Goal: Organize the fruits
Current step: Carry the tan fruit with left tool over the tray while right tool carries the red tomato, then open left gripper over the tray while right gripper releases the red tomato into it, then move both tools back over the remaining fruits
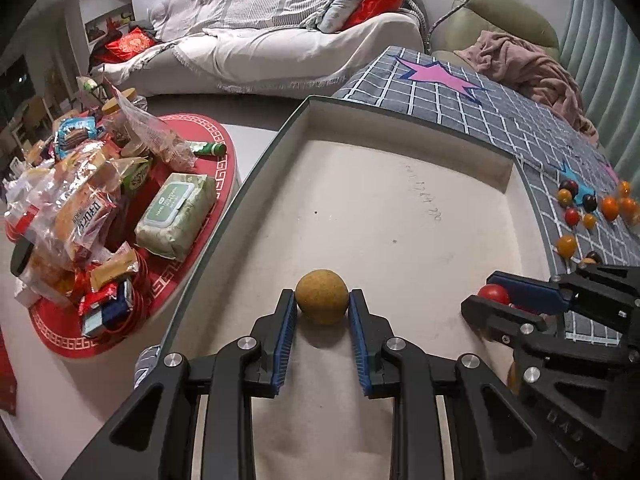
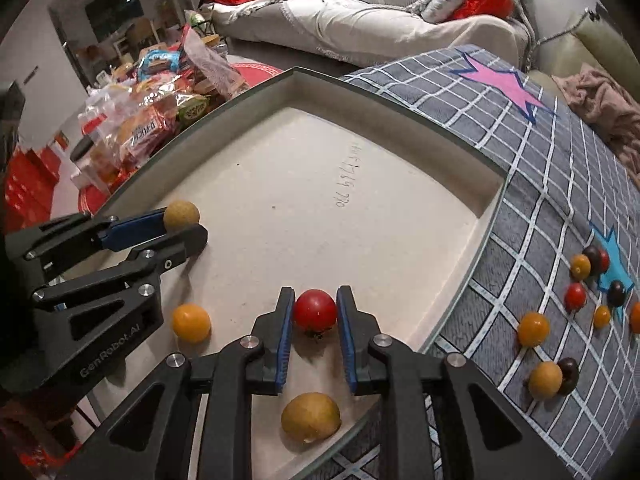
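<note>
My left gripper is shut on a round tan fruit just above the floor of a shallow beige tray. My right gripper is shut on a red cherry tomato low over the same tray. In the right wrist view an orange tomato and a tan fruit lie loose in the tray near its front. The left gripper shows there with its tan fruit. Several small orange, red and dark tomatoes lie on the grey grid cloth right of the tray.
The grid cloth with pink and blue stars covers the table right of the tray. A round red table left of the tray holds snack bags and a wet-wipe pack. A sofa stands behind.
</note>
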{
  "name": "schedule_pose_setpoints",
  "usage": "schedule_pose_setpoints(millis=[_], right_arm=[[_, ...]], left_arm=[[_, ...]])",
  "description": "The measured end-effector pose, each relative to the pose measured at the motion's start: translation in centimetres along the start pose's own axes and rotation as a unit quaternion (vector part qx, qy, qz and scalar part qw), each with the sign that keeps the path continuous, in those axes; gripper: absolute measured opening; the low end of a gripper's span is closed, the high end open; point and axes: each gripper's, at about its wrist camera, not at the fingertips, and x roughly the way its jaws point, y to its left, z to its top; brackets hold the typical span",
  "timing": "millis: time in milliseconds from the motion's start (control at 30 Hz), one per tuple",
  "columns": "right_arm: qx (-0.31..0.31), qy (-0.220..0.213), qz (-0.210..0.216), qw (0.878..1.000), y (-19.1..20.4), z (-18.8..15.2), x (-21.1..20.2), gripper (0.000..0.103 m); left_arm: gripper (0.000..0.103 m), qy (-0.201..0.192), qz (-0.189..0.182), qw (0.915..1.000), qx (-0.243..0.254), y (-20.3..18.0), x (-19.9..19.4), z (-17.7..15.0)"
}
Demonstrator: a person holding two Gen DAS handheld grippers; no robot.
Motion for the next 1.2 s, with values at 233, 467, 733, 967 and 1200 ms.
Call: schedule_pose_setpoints(millis=[233, 467, 733, 967, 1200], right_arm=[[0.006, -0.014, -0.004, 1.0, -0.2, 0.0, -0.8, 0.055], [0.03, -0.054, -0.017, 0.998, -1.8, -0.2, -4.3, 0.084], [0.093, -0.062, -0.049, 0.993, -7.4, -4.4, -7.2, 0.087], [0.174, -0.036, -0.08, 0.981, -13.7, -9.8, -7.8, 0.087], [0.201, -0.035, -0.085, 0.975, -16.2, -11.4, -7.9, 0.087]], left_arm=[[0.067, -0.006, 0.01, 0.9997, -0.021, 0.8, -0.1, -0.2], [0.067, -0.014, 0.0, 0.9992, -0.037, 0.7, -1.1, 0.0], [0.067, -0.027, -0.024, 0.9993, -0.011, -1.9, -3.5, 0.1], [0.067, -0.024, -0.055, 0.9971, 0.045, -7.3, -4.7, 0.0], [0.067, -0.017, -0.069, 0.9916, 0.108, -13.1, -5.0, 0.6]])
